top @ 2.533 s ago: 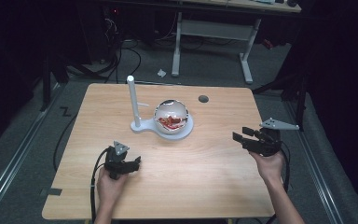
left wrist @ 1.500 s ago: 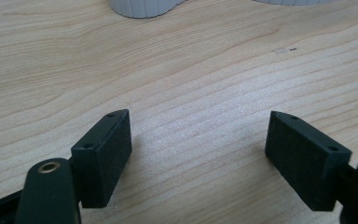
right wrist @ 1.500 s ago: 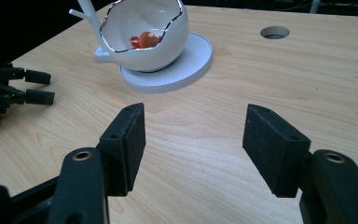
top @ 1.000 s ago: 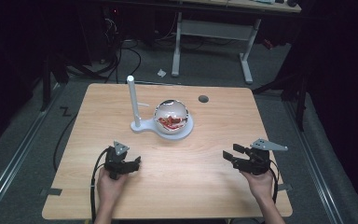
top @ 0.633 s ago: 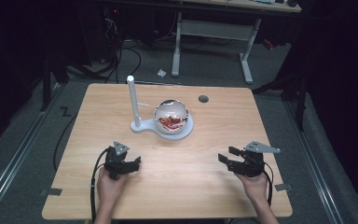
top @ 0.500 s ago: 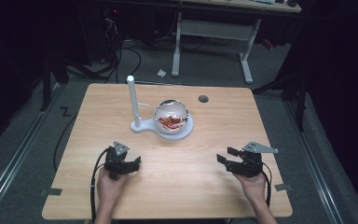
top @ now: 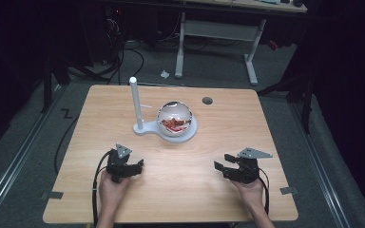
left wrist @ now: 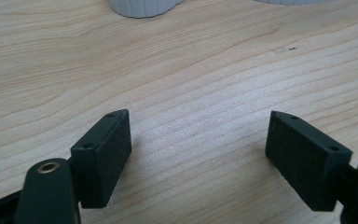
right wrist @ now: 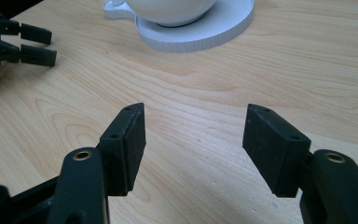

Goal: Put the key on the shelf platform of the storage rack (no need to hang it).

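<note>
A white stand (top: 145, 128) with an upright post (top: 135, 102) carries a shiny bowl (top: 174, 118) with something red inside, at the table's middle. My left gripper (top: 138, 166) rests low on the wood at the front left, open, nothing between its pads (left wrist: 105, 154). My right gripper (top: 221, 166) rests at the front right, also open and empty, its pads (right wrist: 126, 144) wide apart. The stand's round white base (right wrist: 200, 28) lies ahead in the right gripper view, and its edge (left wrist: 142, 7) shows at the top of the left gripper view. The left gripper (right wrist: 16, 42) appears at the upper left of the right gripper view.
The wooden table (top: 266, 123) has a small dark round hole (top: 207, 100) near its far edge. Cables (top: 97, 175) trail from both grippers toward the person. Dark floor, cables and a desk frame (top: 218, 33) lie beyond the table.
My right gripper has come down and leftward from the table's right edge to rest at the front right. The left gripper, stand and bowl have stayed put.
</note>
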Demonstrator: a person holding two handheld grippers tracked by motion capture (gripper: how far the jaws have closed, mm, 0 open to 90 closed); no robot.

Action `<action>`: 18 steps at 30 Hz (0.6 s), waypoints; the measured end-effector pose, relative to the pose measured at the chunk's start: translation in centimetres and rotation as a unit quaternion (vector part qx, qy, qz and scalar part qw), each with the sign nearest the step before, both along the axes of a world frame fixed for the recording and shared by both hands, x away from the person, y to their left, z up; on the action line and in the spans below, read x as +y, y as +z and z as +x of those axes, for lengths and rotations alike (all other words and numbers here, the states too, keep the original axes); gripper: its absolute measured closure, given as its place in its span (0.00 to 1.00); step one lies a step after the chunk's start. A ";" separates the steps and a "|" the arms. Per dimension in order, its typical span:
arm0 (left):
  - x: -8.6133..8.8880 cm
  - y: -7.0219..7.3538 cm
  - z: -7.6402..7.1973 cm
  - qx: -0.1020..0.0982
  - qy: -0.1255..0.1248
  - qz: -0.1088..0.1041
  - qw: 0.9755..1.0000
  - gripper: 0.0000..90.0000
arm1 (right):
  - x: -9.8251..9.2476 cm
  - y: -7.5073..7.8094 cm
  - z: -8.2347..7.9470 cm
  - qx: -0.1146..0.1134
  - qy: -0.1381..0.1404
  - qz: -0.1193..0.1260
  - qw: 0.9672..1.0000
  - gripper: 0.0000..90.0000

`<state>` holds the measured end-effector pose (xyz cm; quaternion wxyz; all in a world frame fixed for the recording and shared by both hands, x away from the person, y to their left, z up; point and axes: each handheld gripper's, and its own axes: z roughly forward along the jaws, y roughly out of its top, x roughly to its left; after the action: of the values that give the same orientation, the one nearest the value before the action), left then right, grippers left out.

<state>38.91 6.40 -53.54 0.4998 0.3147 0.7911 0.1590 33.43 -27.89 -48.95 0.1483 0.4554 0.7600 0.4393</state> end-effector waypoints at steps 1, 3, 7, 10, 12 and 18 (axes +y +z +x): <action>0.0 0.0 0.0 0.001 0.002 -0.002 1.000 0.25 | 0.1 -0.2 0.0 0.002 0.002 -0.005 1.000 0.44; 0.0 0.0 0.0 0.001 0.003 -0.003 1.000 0.25 | 0.2 -0.3 0.0 0.005 0.001 -0.005 1.000 0.44; 0.0 0.0 0.0 0.000 0.002 -0.002 1.000 0.25 | 0.4 -0.9 0.2 0.012 0.001 -0.014 1.000 0.45; 0.0 0.0 0.0 0.000 0.002 -0.002 1.000 0.25 | 0.5 -1.2 0.3 0.015 -0.001 -0.021 1.000 0.45; 0.0 0.0 0.0 0.000 0.002 -0.002 1.000 0.25 | 0.4 -1.6 0.5 0.017 -0.003 -0.020 1.000 0.46; 0.0 0.0 0.0 0.000 0.002 -0.002 1.000 0.25 | 0.4 -2.4 0.8 0.024 -0.011 -0.029 0.999 0.47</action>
<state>38.93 6.37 -53.53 0.4999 0.3124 0.7921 0.1585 34.21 -27.48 -51.35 0.1478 0.4696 0.7709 0.4042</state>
